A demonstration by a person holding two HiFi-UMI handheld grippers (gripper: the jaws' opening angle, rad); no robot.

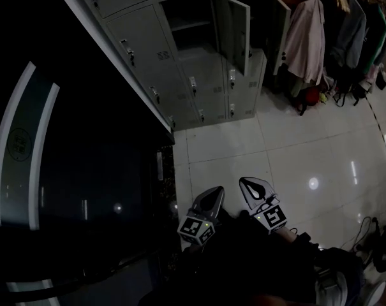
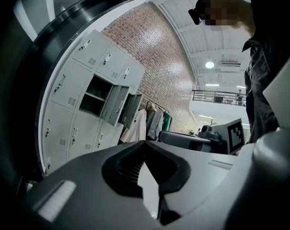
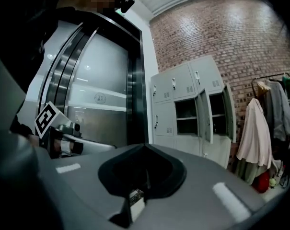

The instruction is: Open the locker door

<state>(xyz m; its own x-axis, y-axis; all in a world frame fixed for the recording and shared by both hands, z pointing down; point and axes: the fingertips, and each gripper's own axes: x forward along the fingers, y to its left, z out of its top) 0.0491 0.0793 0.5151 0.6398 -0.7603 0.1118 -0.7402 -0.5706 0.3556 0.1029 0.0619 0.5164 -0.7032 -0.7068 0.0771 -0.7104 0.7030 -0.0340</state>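
The left claw [image 1: 214, 194] and right claw [image 1: 247, 184] are both closed tight and empty. The locker door [image 1: 233, 29] hangs open well ahead of them.

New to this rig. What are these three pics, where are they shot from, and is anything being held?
There is no robot here. A person carries a hand-held gripper in each hand. The head view comes from a camera on the person's head, looking down at the left hand-held gripper and the right hand-held gripper. The other two pictures come from cameras that ride on each gripper and look along its jaws. Both pairs of jaws are together with nothing between them, so nothing is held. Grey lockers stand on the tiled floor, well clear of the grippers. Two of their doors already stand open. Coats hang beside the lockers.
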